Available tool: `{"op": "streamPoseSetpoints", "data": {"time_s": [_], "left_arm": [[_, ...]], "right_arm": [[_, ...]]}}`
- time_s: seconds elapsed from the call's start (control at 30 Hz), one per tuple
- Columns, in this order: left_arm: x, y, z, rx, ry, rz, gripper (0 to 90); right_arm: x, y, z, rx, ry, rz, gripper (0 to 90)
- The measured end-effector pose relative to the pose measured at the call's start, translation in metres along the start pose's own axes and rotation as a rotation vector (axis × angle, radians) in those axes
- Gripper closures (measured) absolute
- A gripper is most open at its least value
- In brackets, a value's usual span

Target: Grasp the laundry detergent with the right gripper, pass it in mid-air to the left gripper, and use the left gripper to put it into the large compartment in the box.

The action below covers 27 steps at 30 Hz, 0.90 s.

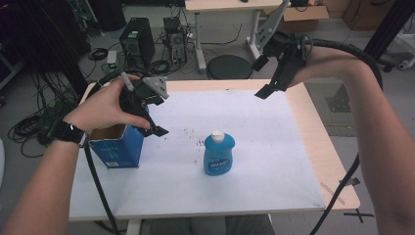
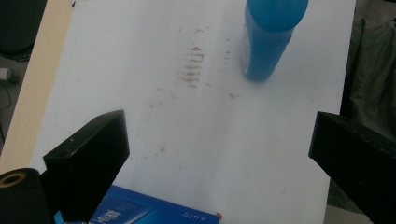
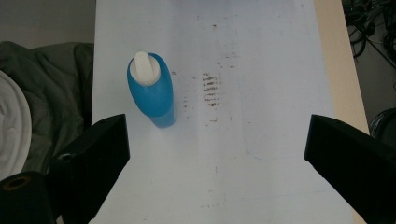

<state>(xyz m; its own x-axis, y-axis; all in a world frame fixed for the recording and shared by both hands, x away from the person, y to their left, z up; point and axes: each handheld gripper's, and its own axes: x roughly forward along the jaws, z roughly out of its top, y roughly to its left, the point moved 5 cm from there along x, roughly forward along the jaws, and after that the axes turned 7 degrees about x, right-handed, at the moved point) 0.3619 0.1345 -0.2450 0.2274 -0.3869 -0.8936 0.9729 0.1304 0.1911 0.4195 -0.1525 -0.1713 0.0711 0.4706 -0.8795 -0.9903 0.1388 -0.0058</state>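
Note:
A blue bottle (image 1: 219, 154) with a white cap stands upright near the middle of the white table top (image 1: 274, 156). An open-topped blue box (image 1: 117, 146) stands at the table's left edge. My left gripper (image 1: 154, 117) hovers just right of the box's top, open, with nothing between its jaws. In the left gripper view (image 2: 219, 154) the bottle (image 2: 268, 42) is far ahead and the box (image 2: 154, 212) lies just below. My right gripper (image 1: 262, 77) is raised over the far right of the table, open and empty. The right gripper view (image 3: 217, 154) looks down on the bottle (image 3: 152, 91).
Brown smudges (image 1: 199, 142) mark the white sheet left of the bottle. Bare wood rims the table (image 1: 323, 147) on the right. Beyond the far edge are a black stool (image 1: 229, 66), a computer tower (image 1: 137, 41) and floor cables (image 1: 29, 127).

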Motion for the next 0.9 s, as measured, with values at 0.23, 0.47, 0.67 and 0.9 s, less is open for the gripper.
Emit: {"op": "streamPoseSetpoints", "data": {"time_s": [0.23, 0.47, 0.67, 0.9], "left_arm": [[-0.003, 0.001, 0.0, -0.004, 0.0, 0.005, 5.4], [-0.003, -0.001, 0.001, -0.004, -0.001, 0.007, 4.8], [-0.002, -0.002, 0.0, -0.011, -0.002, 0.005, 4.7], [-0.001, -0.003, 0.0, -0.016, -0.004, 0.004, 4.6]], "right_arm": [[0.002, 0.004, -0.004, -0.004, -0.003, 0.011, 5.7], [0.001, 0.004, -0.008, -0.009, -0.03, 0.015, 4.9], [0.001, 0.004, -0.013, -0.007, -0.059, 0.021, 4.5], [0.004, 0.002, -0.028, 0.008, -0.135, 0.032, 3.7]]}}
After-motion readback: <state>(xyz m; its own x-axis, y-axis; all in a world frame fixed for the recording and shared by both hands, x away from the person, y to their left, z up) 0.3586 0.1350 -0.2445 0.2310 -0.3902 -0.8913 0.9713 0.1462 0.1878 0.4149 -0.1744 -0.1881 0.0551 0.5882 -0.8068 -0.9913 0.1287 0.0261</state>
